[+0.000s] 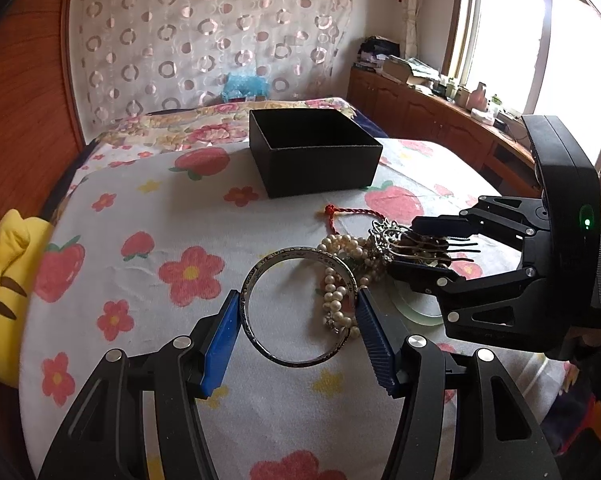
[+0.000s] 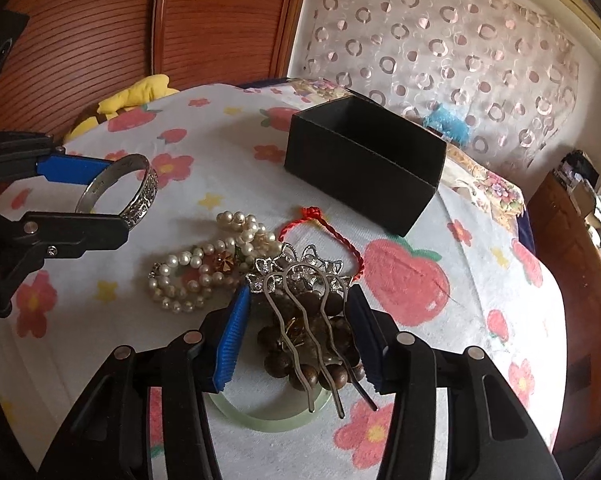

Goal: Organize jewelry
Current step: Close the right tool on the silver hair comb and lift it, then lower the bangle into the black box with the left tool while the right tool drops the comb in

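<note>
A left gripper (image 1: pixel 298 316) clamps a silver bangle (image 1: pixel 299 306) across its width, one blue pad on each side, which keeps the ring from rolling free; in the right wrist view the bangle appears raised off the flowered cloth (image 1: pixel 148 216). Just right of it, the right gripper (image 2: pixel 296 322) straddles a silver hair comb (image 2: pixel 300 276) with wavy prongs, its jaws set wide on either side; whether the pads touch the comb cannot be told. The comb lies on top of a heap of dark wooden beads (image 2: pixel 324 344) and a pale green bangle (image 2: pixel 260 416), with a pearl strand (image 2: pixel 204 268) and a red cord (image 2: pixel 332 232) touching the pile. The open black box (image 1: pixel 314 152), apparently the destination, stands farther off on bare cloth, its rim unobstructed from above. The two grippers work close together, so any lift likely needs care.
</note>
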`<state>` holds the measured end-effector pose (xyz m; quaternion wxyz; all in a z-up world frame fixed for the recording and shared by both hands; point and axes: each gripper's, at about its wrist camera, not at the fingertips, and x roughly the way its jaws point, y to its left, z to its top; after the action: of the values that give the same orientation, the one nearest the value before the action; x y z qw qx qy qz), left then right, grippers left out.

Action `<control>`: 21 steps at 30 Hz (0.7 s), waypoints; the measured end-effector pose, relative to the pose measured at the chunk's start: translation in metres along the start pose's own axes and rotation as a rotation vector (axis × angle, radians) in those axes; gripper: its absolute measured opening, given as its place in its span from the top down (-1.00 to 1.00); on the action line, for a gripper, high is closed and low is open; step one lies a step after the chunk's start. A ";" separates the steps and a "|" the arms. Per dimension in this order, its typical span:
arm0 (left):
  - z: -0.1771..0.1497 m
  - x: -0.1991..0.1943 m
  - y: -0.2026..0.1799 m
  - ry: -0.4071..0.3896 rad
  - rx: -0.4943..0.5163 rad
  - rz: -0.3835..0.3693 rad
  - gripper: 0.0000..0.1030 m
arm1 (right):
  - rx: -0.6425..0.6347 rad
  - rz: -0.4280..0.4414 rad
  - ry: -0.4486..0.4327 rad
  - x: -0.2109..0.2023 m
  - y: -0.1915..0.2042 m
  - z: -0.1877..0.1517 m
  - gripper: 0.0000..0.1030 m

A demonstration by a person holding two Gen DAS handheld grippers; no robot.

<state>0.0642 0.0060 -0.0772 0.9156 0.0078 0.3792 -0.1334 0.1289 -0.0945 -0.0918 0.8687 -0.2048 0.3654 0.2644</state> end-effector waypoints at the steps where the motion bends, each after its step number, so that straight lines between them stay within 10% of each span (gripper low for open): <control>1: 0.000 0.000 0.001 -0.001 0.002 0.000 -0.08 | 0.006 0.004 -0.001 0.000 -0.001 0.000 -0.01; 6: 0.002 -0.002 -0.001 -0.008 0.012 -0.002 -0.08 | 0.034 0.028 -0.022 -0.007 -0.007 0.005 0.49; 21: 0.009 -0.006 -0.003 -0.034 0.016 -0.016 -0.08 | 0.066 -0.036 -0.049 -0.017 -0.037 0.021 0.95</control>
<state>0.0658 0.0039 -0.0659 0.9207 0.0100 0.3626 -0.1440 0.1521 -0.1167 -0.0599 0.8884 -0.1759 0.3488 0.2412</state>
